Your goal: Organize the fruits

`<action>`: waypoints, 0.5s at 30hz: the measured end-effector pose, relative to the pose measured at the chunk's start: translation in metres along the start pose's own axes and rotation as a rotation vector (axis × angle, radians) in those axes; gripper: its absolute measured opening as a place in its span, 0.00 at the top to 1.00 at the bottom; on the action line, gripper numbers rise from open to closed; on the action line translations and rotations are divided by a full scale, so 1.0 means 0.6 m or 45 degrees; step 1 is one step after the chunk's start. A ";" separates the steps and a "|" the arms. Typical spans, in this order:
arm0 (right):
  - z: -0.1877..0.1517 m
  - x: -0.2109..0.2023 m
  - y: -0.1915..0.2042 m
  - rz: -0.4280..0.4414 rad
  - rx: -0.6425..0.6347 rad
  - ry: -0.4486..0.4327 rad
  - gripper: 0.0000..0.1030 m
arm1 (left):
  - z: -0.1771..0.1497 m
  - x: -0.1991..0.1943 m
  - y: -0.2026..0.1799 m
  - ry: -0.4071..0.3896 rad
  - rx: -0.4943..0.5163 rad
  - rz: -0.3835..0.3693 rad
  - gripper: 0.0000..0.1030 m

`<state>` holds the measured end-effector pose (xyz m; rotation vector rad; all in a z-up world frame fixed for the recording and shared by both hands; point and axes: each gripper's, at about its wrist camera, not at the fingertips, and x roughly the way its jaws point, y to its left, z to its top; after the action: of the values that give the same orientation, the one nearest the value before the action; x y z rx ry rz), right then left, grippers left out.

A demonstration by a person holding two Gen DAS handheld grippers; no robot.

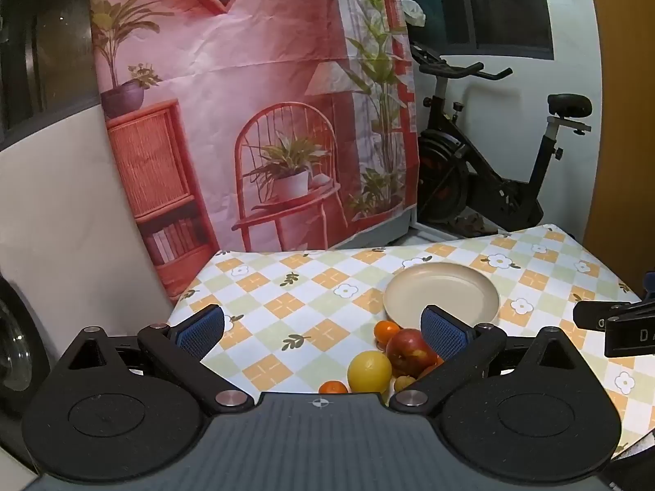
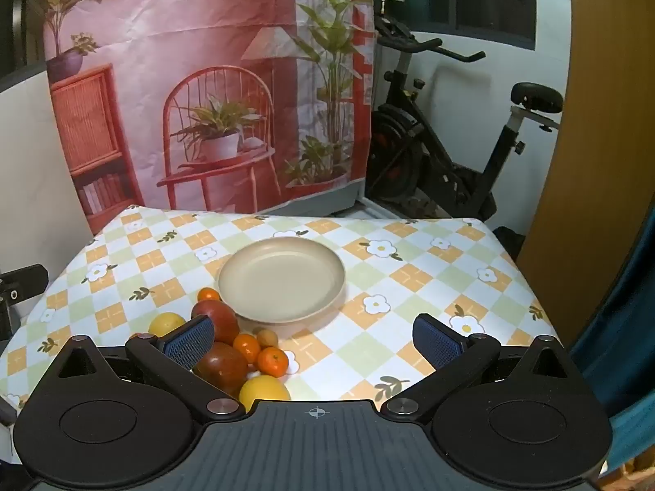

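Both claws stand fully open and hold nothing. Left claw [image 1: 323,333] and right claw [image 2: 313,341] hover above the checked tabletop [image 2: 409,274], tilted downward. Fruit lies in a loose cluster at the near-left rim of the empty plate [image 2: 282,276]: a red apple [image 2: 217,319], a second apple [image 2: 221,364], two yellow fruits [image 2: 264,390], several small oranges [image 2: 272,361]. From the right claw the cluster lies low and left, beside its left finger; from the left claw, low and right. Judged nearer: the right claw, with the plate straight ahead.
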<state>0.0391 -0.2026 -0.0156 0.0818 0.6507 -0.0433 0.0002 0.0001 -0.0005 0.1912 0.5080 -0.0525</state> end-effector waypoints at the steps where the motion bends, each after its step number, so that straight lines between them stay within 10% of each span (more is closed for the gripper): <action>1: 0.000 0.001 0.000 0.002 0.001 0.002 0.00 | 0.000 0.001 0.000 0.004 -0.002 -0.003 0.00; 15: 0.001 -0.001 0.003 0.001 0.007 -0.016 0.00 | 0.001 0.006 -0.001 0.005 -0.001 -0.037 0.00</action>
<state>0.0391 -0.2011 -0.0147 0.0870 0.6379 -0.0450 0.0035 -0.0003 -0.0019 0.1829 0.5145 -0.0801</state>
